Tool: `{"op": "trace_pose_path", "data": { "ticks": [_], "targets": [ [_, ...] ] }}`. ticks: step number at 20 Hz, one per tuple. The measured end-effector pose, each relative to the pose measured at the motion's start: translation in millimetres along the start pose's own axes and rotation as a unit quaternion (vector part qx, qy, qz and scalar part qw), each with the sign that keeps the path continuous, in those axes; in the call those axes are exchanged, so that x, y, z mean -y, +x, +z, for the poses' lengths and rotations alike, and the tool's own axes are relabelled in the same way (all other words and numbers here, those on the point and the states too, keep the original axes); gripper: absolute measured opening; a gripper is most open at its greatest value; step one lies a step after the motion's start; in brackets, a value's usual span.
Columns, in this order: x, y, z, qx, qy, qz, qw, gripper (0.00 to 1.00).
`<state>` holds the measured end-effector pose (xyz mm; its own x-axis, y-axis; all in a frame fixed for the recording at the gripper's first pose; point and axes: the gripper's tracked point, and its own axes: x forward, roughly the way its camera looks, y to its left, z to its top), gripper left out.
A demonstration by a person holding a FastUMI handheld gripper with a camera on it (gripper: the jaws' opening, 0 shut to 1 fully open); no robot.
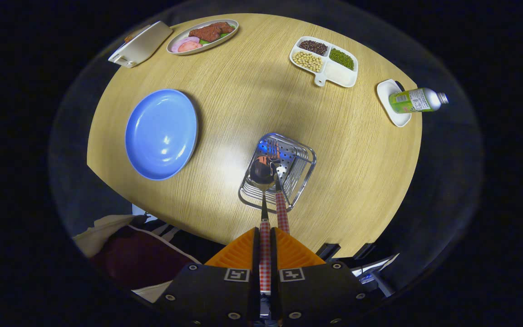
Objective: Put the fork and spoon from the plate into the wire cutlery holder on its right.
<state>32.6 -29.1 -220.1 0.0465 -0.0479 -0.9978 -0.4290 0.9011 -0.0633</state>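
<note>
A: Your tool point(265, 254) is clamped on the spoon point(263, 175) handle, bowl over the holder point(302, 168) just ahead; fork point(281, 213) already inside.

B: Lower straight, release once it stands; plate point(161, 134) is bare.

The claw point(265, 236) points downward, its fingers closed tight on a spoon handle point(265, 254).
</note>
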Motion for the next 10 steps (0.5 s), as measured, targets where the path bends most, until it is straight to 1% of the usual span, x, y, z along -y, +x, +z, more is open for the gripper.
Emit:
{"op": "trace_pose_path", "data": {
  "ticks": [2, 5, 6, 7, 8, 9, 10],
  "targets": [
    [1, 1, 4, 0.003, 0.010, 0.003, 1.000, 0.10],
    [2, -1, 7, 0.007, 0.028, 0.009, 1.000, 0.16],
    [5, -2, 11, 0.015, 0.033, 0.008, 0.999, 0.16],
    [6, -3, 13, 0.022, 0.038, 0.008, 0.999, 0.24],
    [7, -5, 15, 0.033, 0.045, 0.010, 0.998, 0.29],
    [8, -7, 19, 0.046, 0.053, 0.014, 0.997, 0.36],
    [8, -11, 24, 0.061, 0.062, 0.017, 0.996, 0.48]
  ]
}}
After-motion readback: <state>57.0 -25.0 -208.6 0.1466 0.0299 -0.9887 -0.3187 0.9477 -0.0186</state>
